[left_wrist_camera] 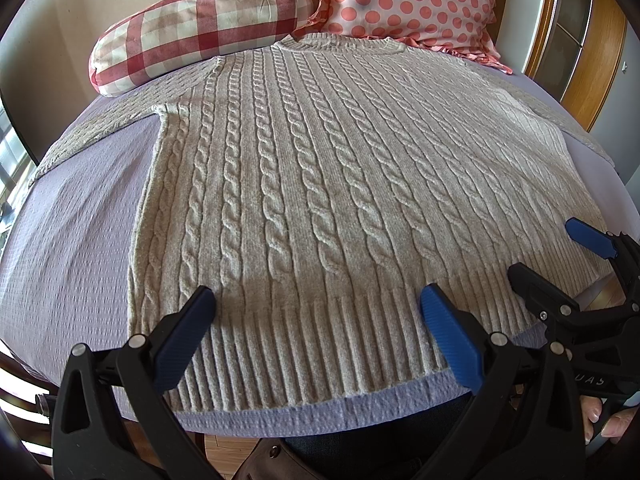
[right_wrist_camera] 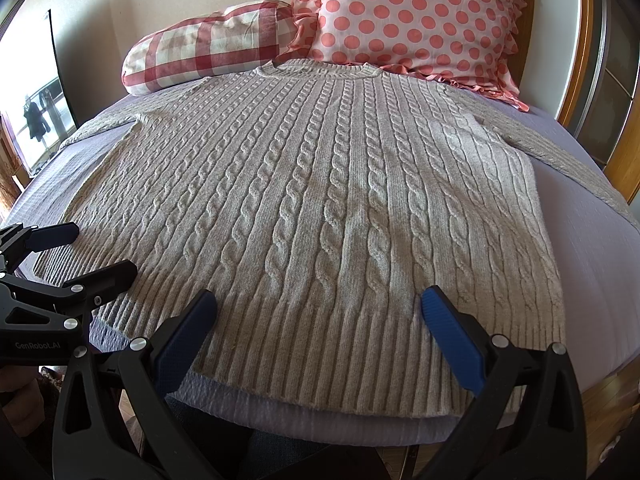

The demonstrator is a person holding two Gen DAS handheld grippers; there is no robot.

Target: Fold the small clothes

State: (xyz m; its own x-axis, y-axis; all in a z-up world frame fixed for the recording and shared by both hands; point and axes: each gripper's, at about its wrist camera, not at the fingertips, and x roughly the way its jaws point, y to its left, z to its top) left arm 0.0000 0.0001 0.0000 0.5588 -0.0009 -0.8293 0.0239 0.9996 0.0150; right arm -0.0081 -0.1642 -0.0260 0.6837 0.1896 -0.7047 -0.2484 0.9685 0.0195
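Observation:
A cream cable-knit sweater (left_wrist_camera: 312, 184) lies flat and face up on a lilac bedspread (left_wrist_camera: 72, 248), collar at the far end, sleeves spread out to both sides. It also shows in the right wrist view (right_wrist_camera: 328, 208). My left gripper (left_wrist_camera: 318, 306) is open and empty, just above the ribbed hem's left half. My right gripper (right_wrist_camera: 320, 308) is open and empty above the hem's right half. In the left wrist view the right gripper (left_wrist_camera: 544, 244) shows at the right. In the right wrist view the left gripper (right_wrist_camera: 100, 246) shows at the left.
A red checked bolster pillow (left_wrist_camera: 200, 28) and a pink polka-dot pillow (left_wrist_camera: 408, 0) lie behind the collar. The bed's near edge (left_wrist_camera: 320, 416) runs just under the hem. A wooden frame (left_wrist_camera: 592, 52) stands at the right, a window (right_wrist_camera: 36, 128) at the left.

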